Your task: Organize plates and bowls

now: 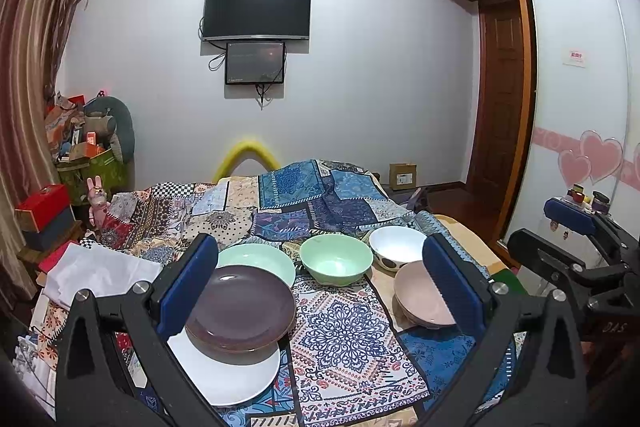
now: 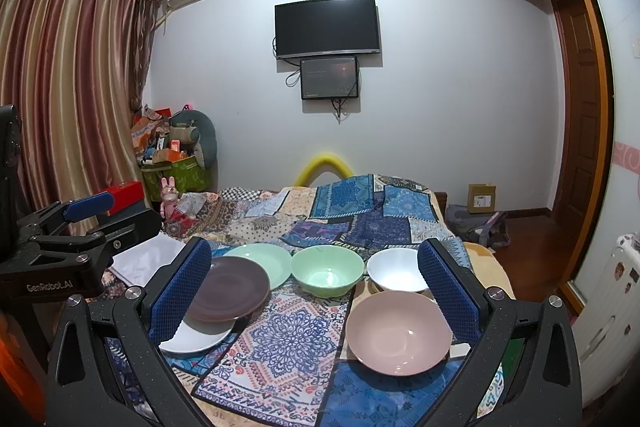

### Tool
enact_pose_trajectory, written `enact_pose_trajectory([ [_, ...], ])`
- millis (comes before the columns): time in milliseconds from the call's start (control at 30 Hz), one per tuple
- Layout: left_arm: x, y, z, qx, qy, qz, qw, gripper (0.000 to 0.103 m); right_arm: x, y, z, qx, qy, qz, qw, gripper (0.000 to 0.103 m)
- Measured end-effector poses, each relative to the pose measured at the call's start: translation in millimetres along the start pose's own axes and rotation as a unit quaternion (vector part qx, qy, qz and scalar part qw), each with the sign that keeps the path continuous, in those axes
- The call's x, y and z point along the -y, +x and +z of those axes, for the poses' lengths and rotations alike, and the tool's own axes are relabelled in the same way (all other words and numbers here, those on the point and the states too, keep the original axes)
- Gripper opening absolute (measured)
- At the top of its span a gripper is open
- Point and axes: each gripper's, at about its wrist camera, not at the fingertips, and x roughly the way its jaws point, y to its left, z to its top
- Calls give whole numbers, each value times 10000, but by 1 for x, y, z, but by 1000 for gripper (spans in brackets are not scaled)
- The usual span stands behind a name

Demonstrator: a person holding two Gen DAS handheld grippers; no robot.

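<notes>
- Left gripper (image 1: 320, 291): jaws spread wide, blue pads well apart, holding nothing; it hovers above the near end of the bed, with the plates to its left side and the pink bowl behind its right pad.
- Right gripper (image 2: 316, 291): jaws likewise wide apart and empty; it hovers over the same dishes from a little further right, and appears at the right edge of the left wrist view.
- Patchwork bedspread (image 2: 280, 343): a patterned cover of blue, cream and red panels on which all the dishes rest.
- Purple plate (image 1: 240, 307): lies on top of the white plate (image 1: 232, 379), covering its far part; the white rim shows below and to the near side.
- Pale green plate (image 1: 260, 259): just behind the purple plate, its near edge hidden by it.
- Green bowl (image 1: 336, 259): upright and empty, in the middle of the row, just beside the pale green plate.
- White bowl (image 1: 396, 247): upright, to the right of the green bowl, with dark spots on its outer wall.
- Pink bowl (image 2: 400, 331): upright and empty, nearest the viewer on the right, just in front of the white bowl.
- Background: a dark television (image 1: 256, 11) on the wall with a smaller screen (image 1: 255, 63) below it, striped curtains (image 2: 68, 87) at the left, a wooden wardrobe (image 1: 500, 67) at the right.
</notes>
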Motion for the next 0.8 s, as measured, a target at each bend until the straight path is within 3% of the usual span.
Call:
enact_pose_trajectory([
  [800, -7, 5, -6, -63, -32, -54, 10000, 103, 0, 3, 0, 28, -14, -34, 10000, 103],
])
